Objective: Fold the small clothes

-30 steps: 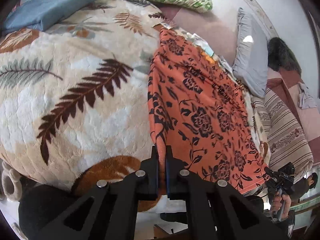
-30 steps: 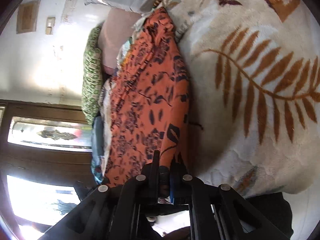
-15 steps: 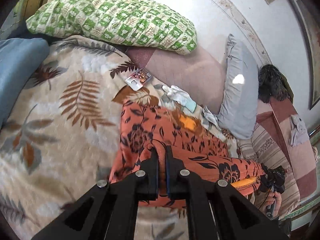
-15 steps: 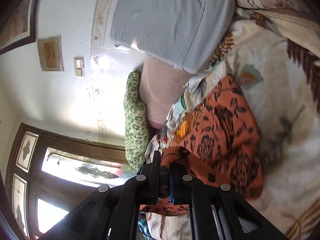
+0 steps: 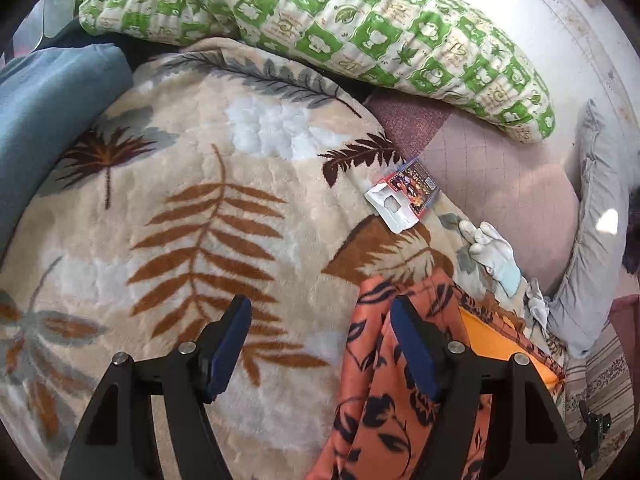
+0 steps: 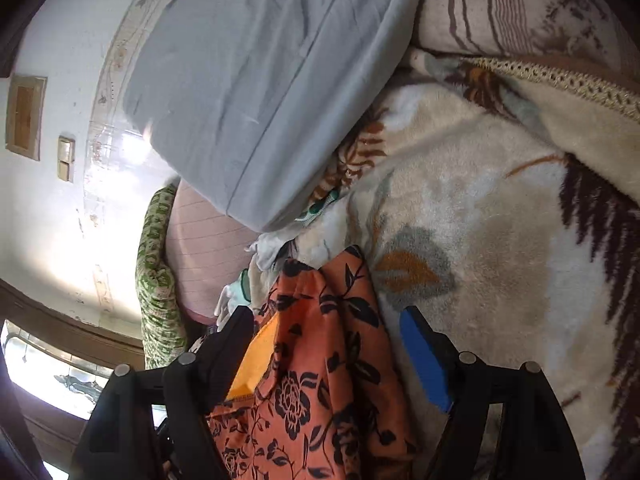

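Note:
An orange garment with a black flower print (image 5: 384, 408) lies folded over on a cream blanket with a leaf pattern (image 5: 208, 208); an orange-yellow inner layer shows at its fold. My left gripper (image 5: 320, 320) hangs above the garment's left edge, its jaws opening. Only that edge lies by the right pad, and nothing is pinched. In the right wrist view the garment (image 6: 320, 360) bunches up between the spread fingers of my right gripper (image 6: 328, 328), whose jaws are also opening, the pads clear of the cloth.
A green patterned pillow (image 5: 360, 28) and a pink cushion (image 5: 500, 184) lie against the wall. A blue cushion (image 5: 48, 120) is at the left. A small card packet (image 5: 404, 200) and a white glove (image 5: 492, 252) lie beside the garment. A grey pillow (image 6: 260, 92) stands close behind it.
Both grippers were shut on the garment's edge and carried it across the bed toward the pillows, doubling it over. Both have now let go and stand open.

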Tool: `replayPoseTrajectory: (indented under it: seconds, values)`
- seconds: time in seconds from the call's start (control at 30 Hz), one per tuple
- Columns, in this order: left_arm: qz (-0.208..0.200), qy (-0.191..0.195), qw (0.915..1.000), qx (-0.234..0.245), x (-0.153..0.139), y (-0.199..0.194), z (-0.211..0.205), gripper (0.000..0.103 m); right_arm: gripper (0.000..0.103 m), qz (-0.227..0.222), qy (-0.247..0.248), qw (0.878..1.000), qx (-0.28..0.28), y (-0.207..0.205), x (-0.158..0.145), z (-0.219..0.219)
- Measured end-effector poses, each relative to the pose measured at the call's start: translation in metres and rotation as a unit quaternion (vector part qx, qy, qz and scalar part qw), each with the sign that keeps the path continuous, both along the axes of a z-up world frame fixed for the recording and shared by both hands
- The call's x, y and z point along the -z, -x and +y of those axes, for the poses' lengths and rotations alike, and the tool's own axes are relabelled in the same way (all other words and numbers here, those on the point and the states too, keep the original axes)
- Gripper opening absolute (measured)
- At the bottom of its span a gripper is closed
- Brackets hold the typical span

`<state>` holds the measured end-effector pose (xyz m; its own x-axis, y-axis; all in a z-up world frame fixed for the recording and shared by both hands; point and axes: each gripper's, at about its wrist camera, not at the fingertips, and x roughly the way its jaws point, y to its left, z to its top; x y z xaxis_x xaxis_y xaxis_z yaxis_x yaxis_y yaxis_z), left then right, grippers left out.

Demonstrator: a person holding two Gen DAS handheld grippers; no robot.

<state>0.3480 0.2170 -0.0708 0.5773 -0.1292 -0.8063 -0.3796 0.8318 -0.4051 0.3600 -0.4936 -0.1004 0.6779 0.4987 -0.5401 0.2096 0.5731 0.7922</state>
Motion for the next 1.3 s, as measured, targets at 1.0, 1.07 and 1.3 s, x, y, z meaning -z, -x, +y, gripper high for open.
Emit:
replayPoseTrajectory:
  seconds: [1.0, 1.07, 1.3]
  values:
    - [-0.115, -0.017, 0.9917, 0.054, 0.009, 0.145, -0.078, 0.079, 0.081, 0.02, 0.049, 0.982, -0.179, -0.02, -0.012, 0.173]
    - [-0.113, -0.019, 0.9918, 0.056, 0.01, 0.144, -0.081, 0.08, 0.081, 0.042, 0.096, 0.982, -0.159, -0.017, -0.009, 0.142]
    - [-0.115, -0.058, 0.988, 0.085, 0.012, 0.134, -0.097, 0.08, 0.079, 0.087, 0.119, 0.971, -0.19, -0.056, -0.003, 0.147]
